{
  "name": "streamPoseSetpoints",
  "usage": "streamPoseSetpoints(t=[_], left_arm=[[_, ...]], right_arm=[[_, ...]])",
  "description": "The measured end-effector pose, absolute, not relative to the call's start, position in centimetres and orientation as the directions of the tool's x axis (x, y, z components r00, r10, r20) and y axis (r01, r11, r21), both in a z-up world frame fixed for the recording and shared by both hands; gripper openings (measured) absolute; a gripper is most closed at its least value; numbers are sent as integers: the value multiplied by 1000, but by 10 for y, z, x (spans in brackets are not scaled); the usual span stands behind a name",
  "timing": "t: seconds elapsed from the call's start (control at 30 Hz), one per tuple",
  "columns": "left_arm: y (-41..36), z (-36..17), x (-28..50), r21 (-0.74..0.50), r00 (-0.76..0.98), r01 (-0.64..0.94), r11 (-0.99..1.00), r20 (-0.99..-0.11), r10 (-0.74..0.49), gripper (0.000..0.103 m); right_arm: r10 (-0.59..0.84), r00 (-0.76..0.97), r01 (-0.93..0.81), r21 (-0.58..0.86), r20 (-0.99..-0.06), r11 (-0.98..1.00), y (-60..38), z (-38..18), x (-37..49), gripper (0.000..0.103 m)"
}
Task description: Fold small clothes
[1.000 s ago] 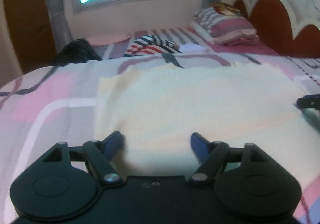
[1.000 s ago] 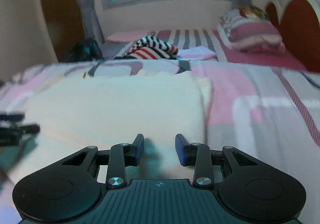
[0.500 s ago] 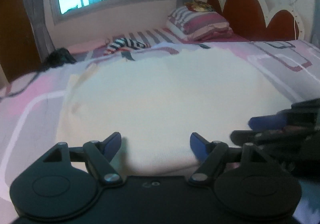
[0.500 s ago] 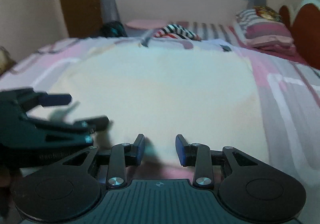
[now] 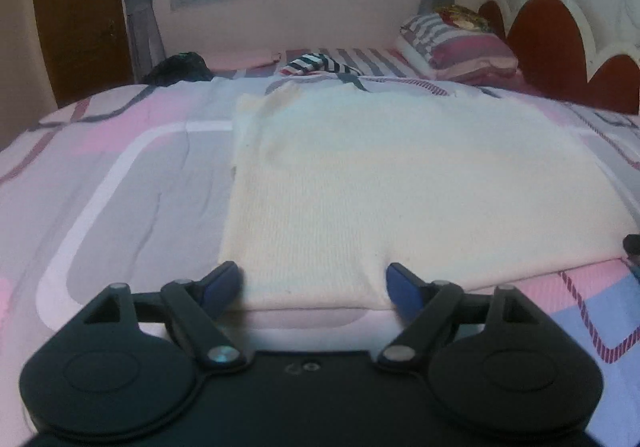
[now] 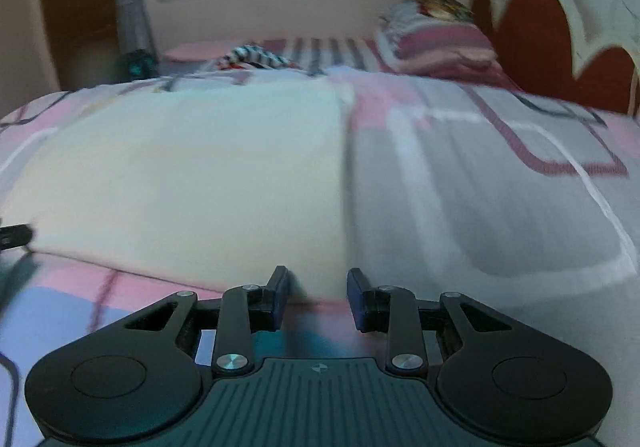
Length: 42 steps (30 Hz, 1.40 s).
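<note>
While the cream garment (image 5: pixel 400 187) lies spread flat on the pink-and-grey bedspread (image 5: pixel 132 183), both grippers sit at its near edge. Left-wrist view, left to right: a dark bag (image 5: pixel 178 67) beside the curtain, a striped garment (image 5: pixel 320 64) at the far side of the bed, a striped pillow (image 5: pixel 460 43), and a red scalloped headboard (image 5: pixel 556 43). The left gripper (image 5: pixel 314 283) has its jaws wide and opening; the near left corner of the cream garment lies between the blue fingertips (image 5: pixel 222 281), which flank it without visibly pinching it. Right-wrist view, blurred: the cream garment (image 6: pixel 192 175) fills the left half, its right edge running down toward the right gripper (image 6: pixel 316 289). These jaws stand moderately apart and are closing; the near right corner of the garment sits just ahead of the gap, and no cloth is visibly caught between the fingertips (image 6: pixel 358 293). Bare bedspread (image 6: pixel 500 187) extends to the right.
</note>
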State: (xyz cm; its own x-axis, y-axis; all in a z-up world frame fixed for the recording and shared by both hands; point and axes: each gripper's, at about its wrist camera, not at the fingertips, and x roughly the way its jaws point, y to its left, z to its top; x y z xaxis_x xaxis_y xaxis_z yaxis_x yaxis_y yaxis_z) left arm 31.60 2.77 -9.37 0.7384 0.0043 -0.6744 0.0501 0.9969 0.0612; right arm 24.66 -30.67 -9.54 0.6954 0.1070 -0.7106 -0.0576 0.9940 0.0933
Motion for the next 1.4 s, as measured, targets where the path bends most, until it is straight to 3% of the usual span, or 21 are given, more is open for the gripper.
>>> streamPoseSetpoints(t=[0.07, 0.2, 0.33, 0.57, 0.67, 0.87, 0.93, 1.2, 1.3, 1.4], left_arm=[[16, -85, 315, 62, 749, 62, 996, -663, -5, 71], [-4, -91, 317, 103, 740, 94, 990, -672, 0, 73], [0, -97, 319, 70, 734, 69, 995, -679, -3, 77], [2, -97, 318, 71, 733, 66, 995, -680, 0, 78], [2, -98, 318, 76, 736, 66, 995, -677, 3, 79], [3, -101, 320, 70, 736, 66, 995, -677, -1, 84], [3, -101, 319, 71, 736, 62, 996, -677, 2, 84], [15, -85, 307, 52, 728, 16, 999, -685, 24, 80], [39, -80, 291, -39, 717, -65, 997, -697, 19, 70], [56, -78, 273, -208, 729, -89, 974, -680, -78, 68]], right_arm=[[112, 711, -39, 121, -694, 992, -311, -89, 246, 30], [132, 763, -85, 104, -633, 991, -303, -69, 238, 31], [111, 687, -98, 60, -718, 993, -296, -92, 246, 31], [128, 747, -89, 93, -653, 992, -307, -78, 234, 31], [114, 690, -88, 74, -714, 993, -304, -93, 246, 30], [125, 735, -76, 102, -667, 992, -305, -83, 239, 31], [131, 679, -101, 85, -723, 991, -300, -94, 243, 31], [178, 757, -106, 151, -629, 983, -313, -61, 225, 30], [193, 758, -100, 182, -623, 978, -321, -53, 223, 30], [192, 760, -101, 179, -620, 979, -320, -49, 221, 30]])
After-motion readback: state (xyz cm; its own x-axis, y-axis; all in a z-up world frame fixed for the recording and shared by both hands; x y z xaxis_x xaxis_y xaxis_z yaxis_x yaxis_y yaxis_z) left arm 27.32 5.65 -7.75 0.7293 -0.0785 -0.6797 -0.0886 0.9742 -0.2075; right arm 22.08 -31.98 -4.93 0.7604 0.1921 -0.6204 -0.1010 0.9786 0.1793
